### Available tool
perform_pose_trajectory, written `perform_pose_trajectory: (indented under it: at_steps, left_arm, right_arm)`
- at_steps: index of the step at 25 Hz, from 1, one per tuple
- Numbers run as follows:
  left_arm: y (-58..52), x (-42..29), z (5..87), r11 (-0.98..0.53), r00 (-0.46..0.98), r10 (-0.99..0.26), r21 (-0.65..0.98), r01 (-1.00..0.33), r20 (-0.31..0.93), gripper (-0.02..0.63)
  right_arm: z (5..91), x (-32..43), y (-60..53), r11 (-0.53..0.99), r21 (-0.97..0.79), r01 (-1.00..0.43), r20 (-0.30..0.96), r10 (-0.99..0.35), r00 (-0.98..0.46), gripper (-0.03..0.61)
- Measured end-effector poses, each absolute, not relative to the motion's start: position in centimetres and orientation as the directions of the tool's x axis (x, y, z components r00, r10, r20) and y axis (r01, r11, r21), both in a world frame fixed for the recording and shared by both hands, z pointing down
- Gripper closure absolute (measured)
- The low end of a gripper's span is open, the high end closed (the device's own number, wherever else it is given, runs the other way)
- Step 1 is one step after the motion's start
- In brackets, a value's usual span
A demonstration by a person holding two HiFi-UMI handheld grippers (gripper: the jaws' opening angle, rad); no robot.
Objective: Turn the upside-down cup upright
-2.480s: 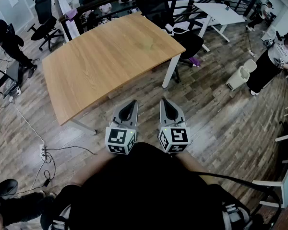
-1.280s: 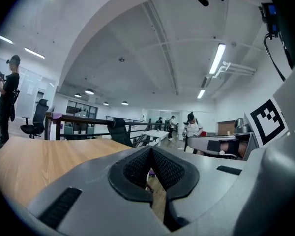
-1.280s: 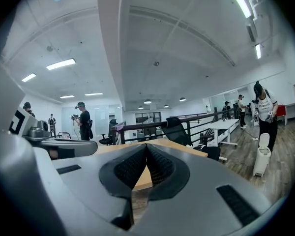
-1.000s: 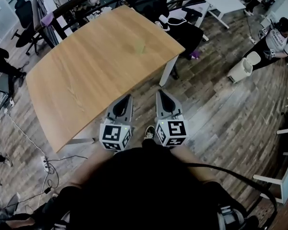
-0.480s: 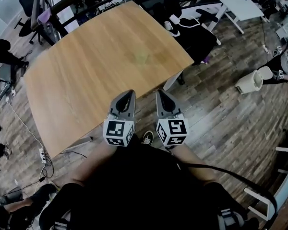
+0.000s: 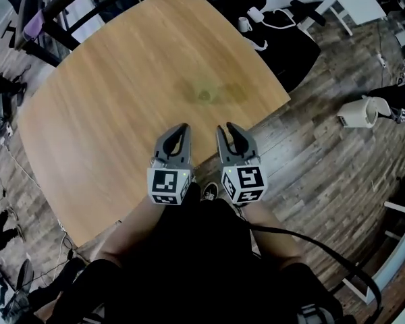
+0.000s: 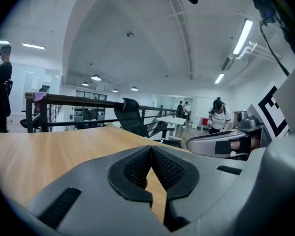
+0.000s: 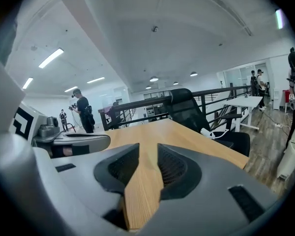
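Observation:
A small clear cup (image 6: 204,94) with a greenish tint stands near the middle of the wooden table (image 6: 108,113); which way up it is cannot be told. Both grippers hang side by side over the table's near edge, short of the cup. My left gripper (image 6: 183,128) is shut, its pads meeting at the tip (image 7: 150,149), with nothing in it. My right gripper (image 6: 224,128) is opening: a narrow gap (image 8: 147,149) shows between its pads, with only bare tabletop behind it. Neither gripper view shows the cup.
A black office chair (image 6: 283,39) stands at the table's far right corner, with a dark railing (image 7: 73,101) behind the table. A white bin (image 6: 361,111) stands on the wood floor to the right. People stand farther off (image 7: 1,95). A cable (image 6: 304,238) trails behind me.
I have come closer to the table. Both grippers have moved forward, from over the floor to over the table's near edge. The cup now lies nearer to them.

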State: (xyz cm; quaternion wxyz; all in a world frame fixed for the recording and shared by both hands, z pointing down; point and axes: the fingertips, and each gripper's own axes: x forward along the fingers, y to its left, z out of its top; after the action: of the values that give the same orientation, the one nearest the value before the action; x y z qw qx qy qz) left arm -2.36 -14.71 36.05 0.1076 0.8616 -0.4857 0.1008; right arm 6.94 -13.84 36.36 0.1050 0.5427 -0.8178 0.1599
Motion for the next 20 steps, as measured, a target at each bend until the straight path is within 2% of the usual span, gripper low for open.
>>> perform_pose_trajectory:
  at_steps: [2, 4, 8, 14, 20]
  left_arm:
    - [-16.7, -2.5, 37.9, -0.51, 0.511, -0.81, 0.084, -0.856, 0.287, 0.604]
    - [-18.5, -2.6, 39.8, -0.505, 0.509, -0.808, 0.094, -0.858, 0.298, 0.604]
    - [-21.7, -4.0, 42.5, -0.472, 0.48, -0.821, 0.104, -0.875, 0.309, 0.604]
    - [-24.3, -4.0, 47.4, -0.437, 0.451, -0.831, 0.12, -0.892, 0.325, 0.604]
    - [-24.2, -3.3, 50.5, -0.424, 0.452, -0.832, 0.157, -0.892, 0.323, 0.604]
  right_arm:
    - [38.2, 6.1, -15.8, 0.394, -0.148, -0.907, 0.36, -0.833, -0.42, 0.402]
    - [40.3, 5.7, -17.8, 0.416, -0.12, -0.901, 0.379, -0.82, -0.429, 0.348]
    - [43.8, 5.1, -22.2, 0.418, -0.088, -0.904, 0.399, -0.817, -0.416, 0.288]
    - [48.3, 4.5, -26.7, 0.476, -0.101, -0.874, 0.371, -0.797, -0.477, 0.216]
    - [50.0, 4.0, -29.3, 0.517, -0.091, -0.851, 0.324, -0.793, -0.517, 0.193]
